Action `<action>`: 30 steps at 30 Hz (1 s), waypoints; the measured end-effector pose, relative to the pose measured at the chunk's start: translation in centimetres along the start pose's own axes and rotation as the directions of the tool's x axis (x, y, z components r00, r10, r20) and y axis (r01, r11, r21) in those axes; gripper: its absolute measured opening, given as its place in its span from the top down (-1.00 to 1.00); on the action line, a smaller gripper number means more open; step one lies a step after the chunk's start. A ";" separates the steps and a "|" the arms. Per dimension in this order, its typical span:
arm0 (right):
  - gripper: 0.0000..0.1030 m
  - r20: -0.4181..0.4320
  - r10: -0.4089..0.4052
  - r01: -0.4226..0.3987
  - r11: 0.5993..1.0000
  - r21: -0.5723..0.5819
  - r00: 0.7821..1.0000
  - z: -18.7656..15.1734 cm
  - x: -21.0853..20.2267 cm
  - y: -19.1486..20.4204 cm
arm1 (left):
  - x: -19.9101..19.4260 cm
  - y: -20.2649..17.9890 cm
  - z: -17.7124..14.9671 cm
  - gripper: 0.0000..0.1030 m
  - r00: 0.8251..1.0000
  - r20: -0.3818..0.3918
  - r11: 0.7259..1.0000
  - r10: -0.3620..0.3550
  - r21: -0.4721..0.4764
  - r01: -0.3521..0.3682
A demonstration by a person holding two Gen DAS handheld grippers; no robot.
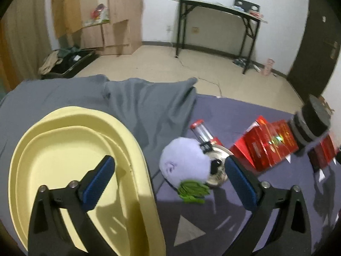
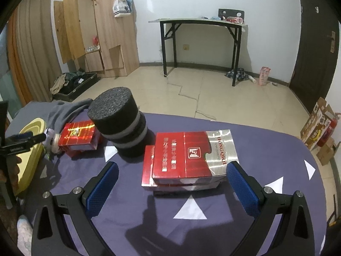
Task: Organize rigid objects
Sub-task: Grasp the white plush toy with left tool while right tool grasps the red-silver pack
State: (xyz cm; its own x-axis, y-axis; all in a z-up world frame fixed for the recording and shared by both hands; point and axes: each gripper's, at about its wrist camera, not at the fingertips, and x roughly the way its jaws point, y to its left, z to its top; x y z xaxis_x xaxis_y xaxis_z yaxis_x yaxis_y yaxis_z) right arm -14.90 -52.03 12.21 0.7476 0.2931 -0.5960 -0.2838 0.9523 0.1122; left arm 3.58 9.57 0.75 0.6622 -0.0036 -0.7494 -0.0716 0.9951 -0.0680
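Observation:
My left gripper (image 1: 169,164) is open and holds nothing. Its left finger hangs over the pale yellow tray (image 1: 64,149); its right finger is beside a round metal piece (image 1: 219,171). Between the fingertips, farther off, lies a lavender plush ball (image 1: 183,162) with a green tuft. Behind it stands a clear tube with a red cap (image 1: 199,131). My right gripper (image 2: 172,168) is open just short of a stack of red cigarette boxes (image 2: 185,157), its pads not touching them. A black foam cylinder (image 2: 121,123) and another red box (image 2: 78,136) sit to the left.
A grey cloth (image 1: 138,102) lies bunched behind the tray on the purple tablecloth (image 2: 191,224) with white triangles. The table's far edge drops to a tiled floor. A black folding table (image 2: 200,42), a wooden wardrobe and a dark door stand along the walls.

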 end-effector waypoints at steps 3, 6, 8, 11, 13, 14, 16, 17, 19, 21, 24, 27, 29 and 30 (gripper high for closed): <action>-0.99 0.001 -0.015 0.015 1.000 0.004 1.000 0.0 0.6 0.0 | 0.1 -0.3 0.1 -0.81 1.000 0.017 1.000 0.019 -0.021 -0.018; -0.99 0.002 -0.027 0.027 1.000 0.006 1.000 0.1 0.6 -0.1 | -0.1 -0.9 0.3 -0.80 0.999 0.033 1.000 -0.005 -0.011 0.005; -0.99 0.017 -0.039 0.039 0.999 0.010 0.999 0.2 0.2 -0.3 | -0.3 -1.2 0.2 -0.80 0.999 0.043 1.000 -0.003 -0.001 0.003; -0.99 0.013 -0.048 0.048 0.999 0.004 0.999 0.2 0.2 -0.6 | -0.5 -1.6 0.2 -0.80 0.998 0.057 1.000 0.003 0.009 -0.004; -0.99 0.002 -0.050 0.050 0.999 -0.007 0.999 0.0 0.5 -0.7 | -0.3 -1.5 0.2 -0.77 0.999 0.050 1.000 -0.011 0.004 0.011; -0.99 -0.006 -0.051 0.051 0.999 -0.012 0.999 0.0 0.8 -0.8 | -0.2 -1.4 0.2 -0.65 0.999 0.047 1.000 -0.017 -0.001 0.017; -0.99 -0.018 -0.043 0.042 0.999 -0.022 0.999 0.0 1.1 -0.7 | 0.0 -1.5 0.1 -0.33 0.998 0.047 0.999 -0.035 -0.007 0.035; -0.99 -0.021 -0.036 0.036 0.999 -0.026 0.999 0.1 1.3 -0.8 | 0.1 -1.5 0.1 -0.21 0.998 0.048 0.999 -0.044 -0.013 0.045; -0.99 -0.022 -0.038 0.037 0.999 -0.039 0.999 0.1 1.5 -0.8 | 0.4 -1.5 0.0 -0.12 0.998 0.033 0.998 -0.058 -0.026 0.058; -0.99 -0.020 -0.042 0.041 0.998 -0.054 0.999 0.2 1.6 -0.8 | 1.0 -1.4 -0.2 -0.10 0.997 0.015 0.997 -0.069 -0.035 0.070; -0.99 -0.009 -0.038 0.037 0.997 -0.071 0.999 0.4 1.7 -0.7 | 1.2 -1.3 -0.2 0.18 0.995 0.019 0.993 -0.100 -0.057 0.101; -0.99 0.001 -0.031 0.031 0.996 -0.087 1.000 0.3 1.8 -0.6 | 1.3 -1.1 -0.2 0.23 0.997 0.015 0.995 -0.080 -0.063 0.081; -0.96 -0.004 -0.025 0.024 0.996 -0.084 1.000 0.1 2.0 -0.7 | 1.5 -0.8 -0.2 0.24 0.996 0.004 0.993 -0.092 -0.072 0.092; -0.86 -0.001 -0.019 0.019 0.997 -0.081 1.000 0.0 2.0 -0.9 | 1.5 -0.5 -0.2 0.25 0.995 0.004 0.992 -0.100 -0.082 0.099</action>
State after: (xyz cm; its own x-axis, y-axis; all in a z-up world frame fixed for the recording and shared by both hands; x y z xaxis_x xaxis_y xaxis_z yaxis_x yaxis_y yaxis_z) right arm -13.17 -52.28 10.94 0.7522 0.2752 -0.5987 -0.3175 0.9475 0.0365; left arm 4.41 9.02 -0.46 0.6688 -0.1023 -0.7364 -0.0661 0.9784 -0.1959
